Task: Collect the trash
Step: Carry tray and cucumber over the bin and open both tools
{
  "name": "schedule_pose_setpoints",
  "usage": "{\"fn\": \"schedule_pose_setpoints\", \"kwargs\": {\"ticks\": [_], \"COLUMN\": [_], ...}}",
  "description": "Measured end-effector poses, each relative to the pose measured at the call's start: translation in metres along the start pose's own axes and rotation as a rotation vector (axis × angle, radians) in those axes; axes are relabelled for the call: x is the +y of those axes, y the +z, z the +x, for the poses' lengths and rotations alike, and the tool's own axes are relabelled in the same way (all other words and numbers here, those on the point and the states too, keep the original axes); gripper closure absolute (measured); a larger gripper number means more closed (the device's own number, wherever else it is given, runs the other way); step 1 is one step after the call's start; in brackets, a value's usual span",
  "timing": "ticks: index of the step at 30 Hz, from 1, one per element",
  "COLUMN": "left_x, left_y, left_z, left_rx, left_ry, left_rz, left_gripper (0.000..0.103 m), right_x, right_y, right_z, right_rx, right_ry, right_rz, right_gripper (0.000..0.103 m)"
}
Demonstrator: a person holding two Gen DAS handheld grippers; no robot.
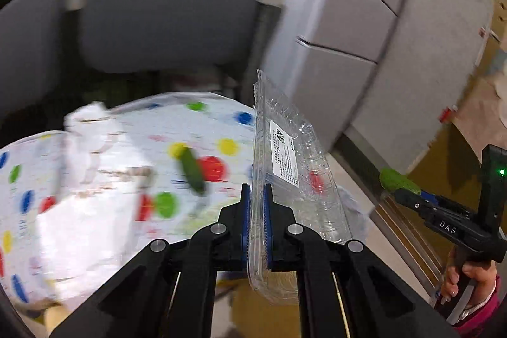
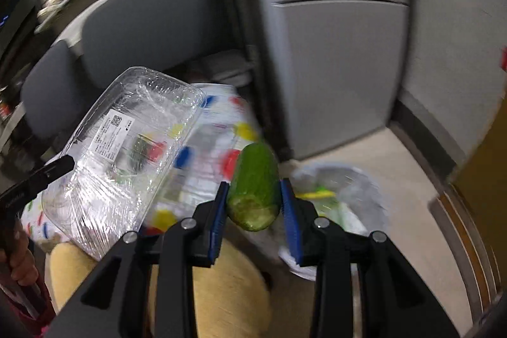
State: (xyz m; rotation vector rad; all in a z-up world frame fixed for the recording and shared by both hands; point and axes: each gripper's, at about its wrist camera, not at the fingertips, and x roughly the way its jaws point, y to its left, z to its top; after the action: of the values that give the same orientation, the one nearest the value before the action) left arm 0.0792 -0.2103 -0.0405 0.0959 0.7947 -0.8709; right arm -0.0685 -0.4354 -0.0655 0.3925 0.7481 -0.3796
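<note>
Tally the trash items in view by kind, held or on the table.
Clear plastic tray, in left gripper: 1
Cucumber pieces: 2, one in right gripper (cut piece), one on the table
Crumpled paper on the table: 1
Total: 4

- The left hand-held gripper (image 1: 256, 195) is showing black linkage arms, round silver screws and ribbed blue pads (image 1: 244, 211).
- The right hand-held gripper (image 2: 255, 195) is wearing white "DAS" lettering and glowing a green light.
- A pink sleeve (image 1: 478, 309) is covering the wrist behind the right hand (image 1: 465, 277).
</note>
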Motion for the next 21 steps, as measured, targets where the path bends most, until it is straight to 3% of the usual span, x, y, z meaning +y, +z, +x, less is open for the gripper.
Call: {"fn": "schedule_pose_setpoints", "kwargs": {"ticks": [8,14,21], "left_x": [-0.084,-0.122,-0.152], "left_y": [-0.007,-0.022,-0.021], "left_z": [0.060,0.114,0.162], "left_rx": [0.099,0.191,0.223], "left_ry": [-0.070,-0.038,0.026], "left_rz": [0.166,0.260,0.367], "left_gripper": [0.096,0.096,0.096], "right_x": [-0.077,-0.107,-0.135], "right_y": [-0.036,-0.053,-0.048], "right_z": [-0.009,0.018,0.044], "right_rx": [0.057,0.125,0.159], "right_ry": [-0.108,-0.114,-0.118], "right_rz": [0.118,0.156,0.194], "right_gripper": [0.070,0.070,0.070]}}
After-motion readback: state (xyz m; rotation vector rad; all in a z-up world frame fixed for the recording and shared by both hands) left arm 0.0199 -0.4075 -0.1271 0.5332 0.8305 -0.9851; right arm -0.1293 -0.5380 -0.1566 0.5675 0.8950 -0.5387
